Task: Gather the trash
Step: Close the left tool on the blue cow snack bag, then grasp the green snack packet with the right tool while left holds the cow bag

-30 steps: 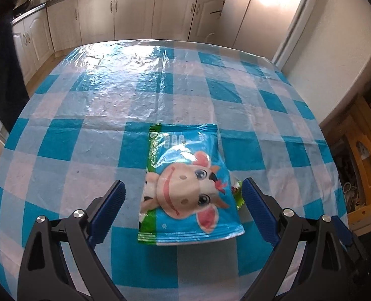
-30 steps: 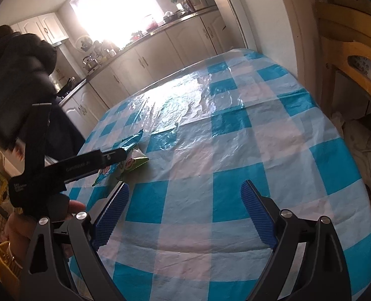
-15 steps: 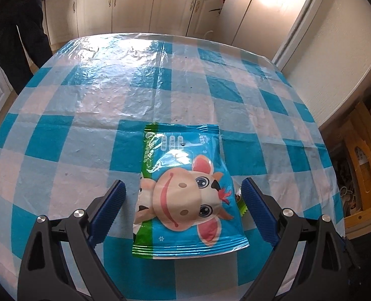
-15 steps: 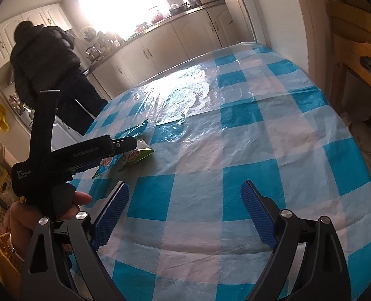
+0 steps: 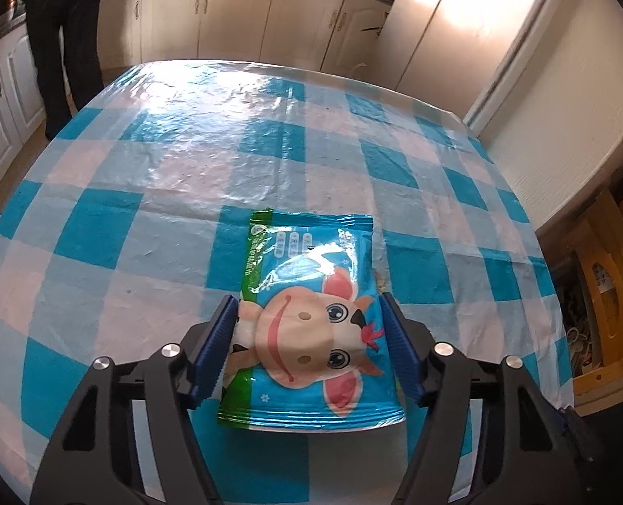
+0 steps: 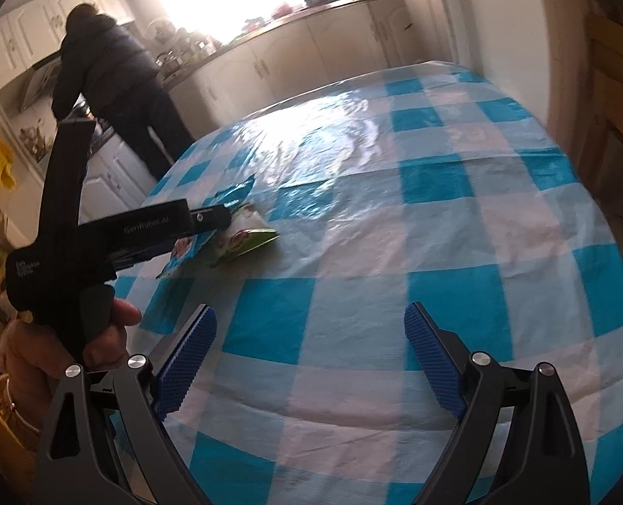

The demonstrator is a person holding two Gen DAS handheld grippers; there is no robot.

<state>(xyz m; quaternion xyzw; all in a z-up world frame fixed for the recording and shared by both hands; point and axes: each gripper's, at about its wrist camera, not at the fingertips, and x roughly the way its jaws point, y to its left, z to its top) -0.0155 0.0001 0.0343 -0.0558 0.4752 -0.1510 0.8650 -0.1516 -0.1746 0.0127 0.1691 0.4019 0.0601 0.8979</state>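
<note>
Left wrist view: left gripper (image 5: pixel 307 347) jaws, wide a second ago, closing around cow snack packet (image 5: pixel 307 320); pickup starting. Right gripper (image 6: pixel 309 355) spread, empty.

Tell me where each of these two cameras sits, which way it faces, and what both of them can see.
Left wrist: rides on the left gripper, looking down along its closing fingers at the cow-print snack bag between them on the checked tablecloth; only the gripper's own fingers show.
Right wrist: rides on the right gripper, open over bare cloth, facing across the table toward the kitchen counter; the left hand shows.
Shared: the snack bag, the tablecloth, the left gripper, and the person in dark clothes at the counter.
</note>
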